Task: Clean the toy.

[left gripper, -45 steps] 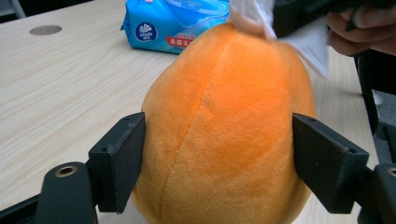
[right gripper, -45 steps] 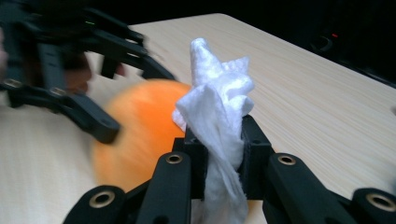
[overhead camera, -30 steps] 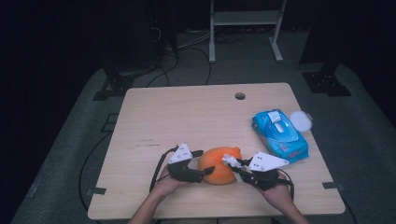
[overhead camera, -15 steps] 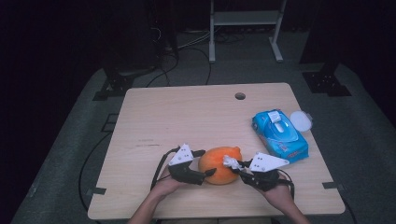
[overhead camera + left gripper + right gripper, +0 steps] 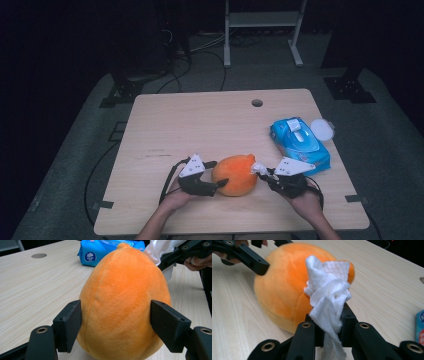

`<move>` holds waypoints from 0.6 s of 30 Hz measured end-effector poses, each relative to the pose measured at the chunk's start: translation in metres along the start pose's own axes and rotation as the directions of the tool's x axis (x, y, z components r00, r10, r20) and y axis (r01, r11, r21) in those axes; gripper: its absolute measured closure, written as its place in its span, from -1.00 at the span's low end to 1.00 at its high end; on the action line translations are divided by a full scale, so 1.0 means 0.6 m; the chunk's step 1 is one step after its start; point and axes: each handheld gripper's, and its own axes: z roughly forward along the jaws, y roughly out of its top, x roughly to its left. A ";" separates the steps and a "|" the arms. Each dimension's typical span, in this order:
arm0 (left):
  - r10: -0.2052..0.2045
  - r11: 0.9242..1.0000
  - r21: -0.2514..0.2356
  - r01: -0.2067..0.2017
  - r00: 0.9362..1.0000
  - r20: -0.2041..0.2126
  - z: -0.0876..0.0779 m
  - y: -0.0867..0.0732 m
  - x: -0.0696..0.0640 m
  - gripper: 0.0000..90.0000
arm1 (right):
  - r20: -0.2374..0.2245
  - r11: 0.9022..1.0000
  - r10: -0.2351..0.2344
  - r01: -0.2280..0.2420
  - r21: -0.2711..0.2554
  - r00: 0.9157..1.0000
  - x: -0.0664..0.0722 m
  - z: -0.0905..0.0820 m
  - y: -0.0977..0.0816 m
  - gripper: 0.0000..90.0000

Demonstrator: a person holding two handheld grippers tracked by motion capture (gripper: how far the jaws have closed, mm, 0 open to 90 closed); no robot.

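Plush: orange plush fruit (image 5: pixel 234 174) sits near the table's (image 5: pixel 200 120) front edge, between both grippers.
Left gripper (image 5: pixel 116 323): jaws clamp the plush's flanks, pads pressing fabric.
Right gripper (image 5: pixel 329 323): jaws pinch a white wipe (image 5: pixel 329 296), dabbing the plush's end.
Feel: looks soft, light, squashy; the wide middle is the best hold.
Nearby: blue wipes pack (image 5: pixel 299 141), well right.

The counter (image 5: pixel 200 120) lies bare across its far and left parts. On the right, the blue wipes pack (image 5: pixel 299 142) and white lid (image 5: pixel 322 129) block passage; the orange plush (image 5: pixel 235 174) sits near the front edge.
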 end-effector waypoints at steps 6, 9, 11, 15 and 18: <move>0.062 0.998 0.001 -0.062 0.998 0.019 0.005 0.002 -0.013 -0.39 | -0.005 0.999 0.016 -0.017 -0.050 1.000 0.003 -0.005 0.010 0.72; 0.113 0.994 -0.002 -0.113 0.993 0.035 0.009 0.003 -0.025 -0.39 | -0.039 0.993 0.025 -0.029 -0.116 0.999 0.004 -0.012 0.021 0.72; 0.143 0.990 0.007 -0.143 0.989 0.028 0.010 0.005 -0.031 -0.39 | -0.037 0.992 0.019 -0.024 -0.124 0.999 0.006 -0.013 0.025 0.72; 0.096 0.995 0.006 -0.096 0.995 0.027 0.009 0.003 -0.023 -0.39 | -0.027 0.994 0.030 -0.032 -0.101 0.999 -0.003 -0.011 0.015 0.72; 0.062 0.998 0.005 -0.062 0.998 0.028 0.007 0.001 -0.015 -0.39 | -0.016 0.996 0.068 -0.069 -0.060 0.998 -0.020 -0.007 0.000 0.72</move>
